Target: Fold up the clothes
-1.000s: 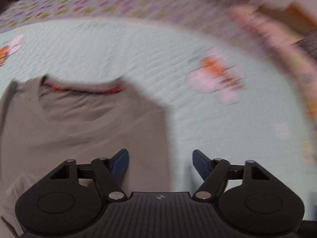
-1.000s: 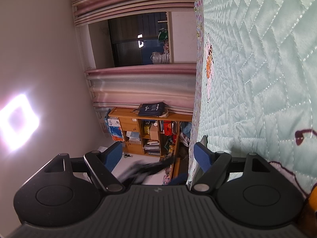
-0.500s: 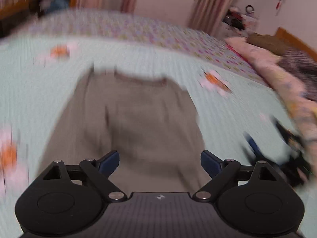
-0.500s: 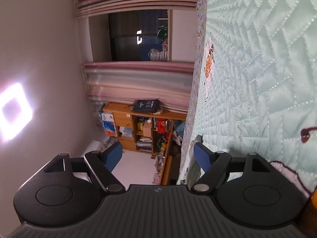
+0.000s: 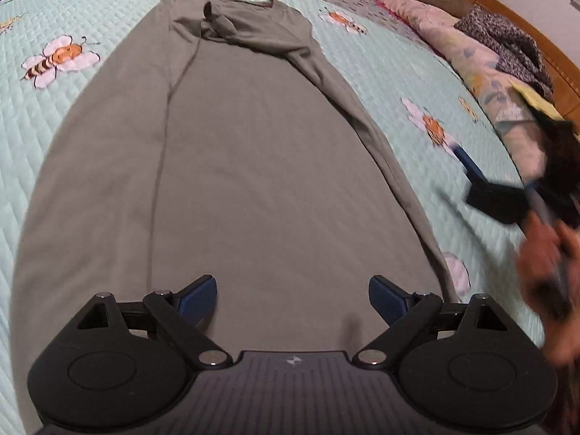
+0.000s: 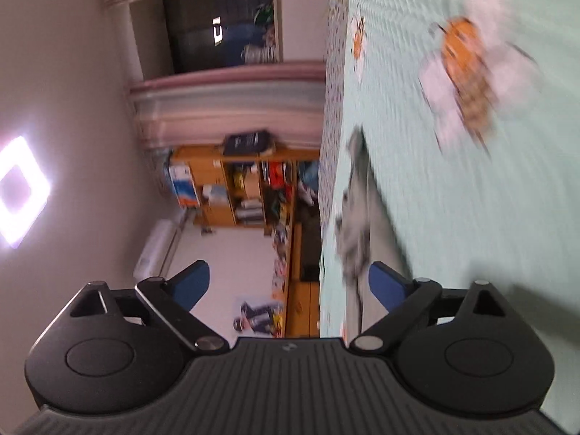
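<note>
A grey long-sleeved shirt (image 5: pixel 261 166) lies flat on the mint quilted bedspread (image 5: pixel 427 72), collar at the far end, both sleeves folded in over the body. My left gripper (image 5: pixel 293 295) is open and empty, just above the shirt's near hem. My right gripper (image 6: pixel 288 284) is open and empty, rolled on its side beside the bed; it also shows blurred in the left wrist view (image 5: pixel 482 188), to the right of the shirt. The shirt's edge (image 6: pixel 357 217) shows blurred in the right wrist view.
Bee prints (image 5: pixel 59 58) dot the bedspread. Pillows and piled bedding (image 5: pixel 507 54) lie along the right side by a wooden headboard (image 5: pixel 536 40). A wooden bookshelf (image 6: pixel 246 188), curtains and a window stand past the bed's edge.
My left gripper pulled back from the collar to the shirt's hem, so the whole shirt shows. My right gripper swung along the bed toward the shirt's edge. Both stayed open.
</note>
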{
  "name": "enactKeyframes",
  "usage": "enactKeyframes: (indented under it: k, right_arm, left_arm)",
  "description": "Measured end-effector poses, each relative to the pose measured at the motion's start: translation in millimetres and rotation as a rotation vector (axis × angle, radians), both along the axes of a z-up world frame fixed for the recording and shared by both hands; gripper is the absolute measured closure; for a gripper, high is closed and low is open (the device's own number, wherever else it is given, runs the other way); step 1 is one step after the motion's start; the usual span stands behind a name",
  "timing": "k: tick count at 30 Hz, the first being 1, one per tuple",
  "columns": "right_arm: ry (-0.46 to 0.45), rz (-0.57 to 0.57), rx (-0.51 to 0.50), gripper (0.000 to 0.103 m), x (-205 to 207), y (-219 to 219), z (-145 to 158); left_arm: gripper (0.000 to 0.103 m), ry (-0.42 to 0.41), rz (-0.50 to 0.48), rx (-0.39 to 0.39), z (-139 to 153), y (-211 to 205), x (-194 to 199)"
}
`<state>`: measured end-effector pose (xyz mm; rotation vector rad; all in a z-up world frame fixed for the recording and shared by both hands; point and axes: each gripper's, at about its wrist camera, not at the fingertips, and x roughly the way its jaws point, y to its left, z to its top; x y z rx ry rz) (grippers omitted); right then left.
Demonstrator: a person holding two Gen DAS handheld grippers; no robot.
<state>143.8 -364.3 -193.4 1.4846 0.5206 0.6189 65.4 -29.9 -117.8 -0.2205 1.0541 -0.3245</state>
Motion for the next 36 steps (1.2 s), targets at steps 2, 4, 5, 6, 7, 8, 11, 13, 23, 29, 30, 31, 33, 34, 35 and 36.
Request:
enactKeyframes:
  k: [2, 4, 5, 6, 7, 8, 11, 13, 23, 29, 30, 31, 33, 34, 35, 36]
  right_arm:
    - [-0.013, -0.029, -0.095, 0.006, -41, -5, 17]
    - [-0.030, -0.061, -0.182, 0.006, -77, -7, 35]
    - [-0.037, -0.068, -0.218, 0.006, -92, -5, 45]
    - [-0.051, -0.069, -0.261, 0.006, -104, -1, 54]
    - [-0.062, -0.066, -0.325, 0.006, -114, 3, 63]
    - [-0.064, -0.057, -0.419, 0.006, -122, 8, 74]
    - [-0.067, -0.032, -0.767, 0.006, -149, 31, 99]
    - [-0.059, -0.017, -0.917, 0.006, -166, 47, 99]
    - [0.103, 0.119, -0.959, 0.023, -195, 63, 35]
    - [0.095, 0.131, -0.937, 0.023, -186, 63, 31]
    - [0.092, 0.130, -0.929, 0.024, -186, 62, 31]
    - [0.088, 0.129, -0.925, 0.032, -185, 61, 30]
    - [0.097, 0.122, -0.958, 0.050, -184, 62, 32]
    - [0.107, 0.122, -0.971, 0.070, -182, 62, 32]
    - [0.119, 0.124, -0.984, 0.098, -180, 62, 31]
    - [0.131, 0.125, -0.996, 0.102, -179, 62, 31]
  left_arm:
    - [0.012, -0.039, -0.022, 0.050, 5, -13, -18]
    - [0.010, -0.063, -0.032, 0.129, 8, -28, -30]
    - [0.008, -0.062, -0.033, 0.170, 9, -36, -34]
    - [0.008, -0.054, -0.031, 0.198, 9, -40, -37]
    - [0.008, -0.042, -0.024, 0.215, 9, -42, -40]
    - [0.008, -0.030, -0.017, 0.232, 10, -44, -43]
    - [0.003, -0.011, 0.034, 0.232, 13, -36, -52]
    - [0.002, 0.007, 0.075, 0.236, 13, -29, -53]
    - [0.002, 0.058, 0.096, 0.206, 6, -3, -68]
    - [0.002, 0.061, 0.114, 0.166, 8, 12, -65]
    - [0.002, 0.064, 0.118, 0.162, 8, 15, -64]
    - [0.002, 0.068, 0.122, 0.157, 7, 18, -63]
    - [0.002, 0.078, 0.132, 0.142, 4, 24, -61]
    - [0.002, 0.085, 0.137, 0.135, 2, 28, -60]
    - [0.002, 0.093, 0.140, 0.128, 1, 31, -59]
    - [0.002, 0.095, 0.142, 0.121, 0, 35, -59]
